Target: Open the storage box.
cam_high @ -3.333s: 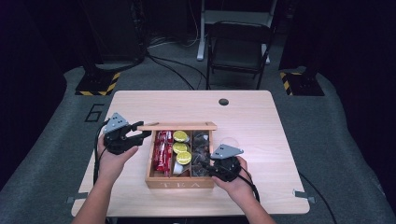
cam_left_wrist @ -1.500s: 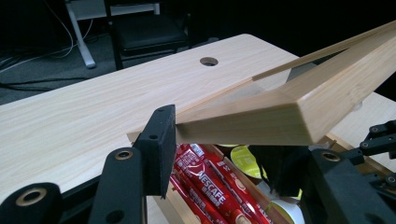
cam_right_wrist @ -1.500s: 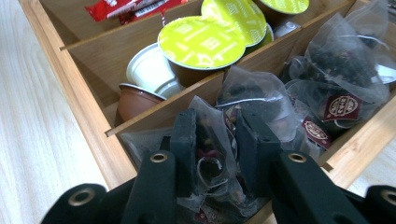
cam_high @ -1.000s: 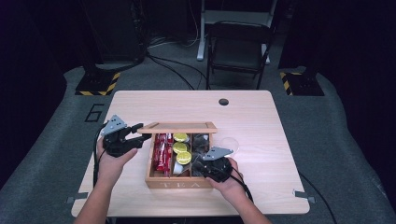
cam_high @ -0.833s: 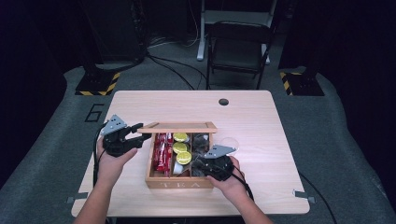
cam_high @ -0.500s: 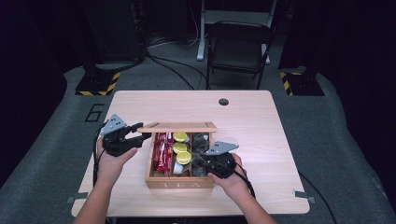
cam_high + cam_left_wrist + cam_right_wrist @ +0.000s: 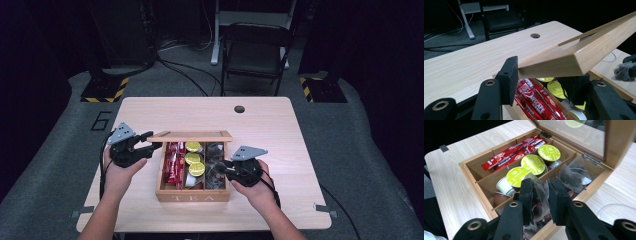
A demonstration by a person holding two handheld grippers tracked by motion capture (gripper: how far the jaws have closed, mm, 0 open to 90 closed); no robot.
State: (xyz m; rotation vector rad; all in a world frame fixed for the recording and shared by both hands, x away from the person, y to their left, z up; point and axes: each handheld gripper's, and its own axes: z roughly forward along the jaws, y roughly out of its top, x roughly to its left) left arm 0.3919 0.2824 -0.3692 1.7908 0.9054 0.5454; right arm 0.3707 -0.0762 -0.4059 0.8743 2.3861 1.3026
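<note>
Gripping the left end of the raised wooden lid (image 7: pixel 579 53), our left gripper (image 7: pixel 145 148) has its jaws closed against the lid's edge, one jaw on each face, and holds it propped open above the tea box (image 7: pixel 192 192). We see the box in the middle of the table (image 7: pixel 280 125), split into three long compartments. Going left to right in the high view, the left compartment holds red Nescafe sachets (image 7: pixel 509 152), the middle one holds yellow-green-lidded capsules (image 7: pixel 534 163) plus a white capsule (image 7: pixel 505 186) and a brown one nearer us, and the right one holds clear tea bags (image 7: pixel 574 176) with dark contents. Our right gripper (image 7: pixel 540 202) reaches into the near end of that right compartment, its jaws pinching a clear tea bag (image 7: pixel 539 192) between them. To the right of the box, we see the rim of a clear glass dish (image 7: pixel 616 211) on the table. Farther back, a round cable hole (image 7: pixel 239 109) sits in the tabletop, and a dark chair (image 7: pixel 255 55) stands beyond the table.
</note>
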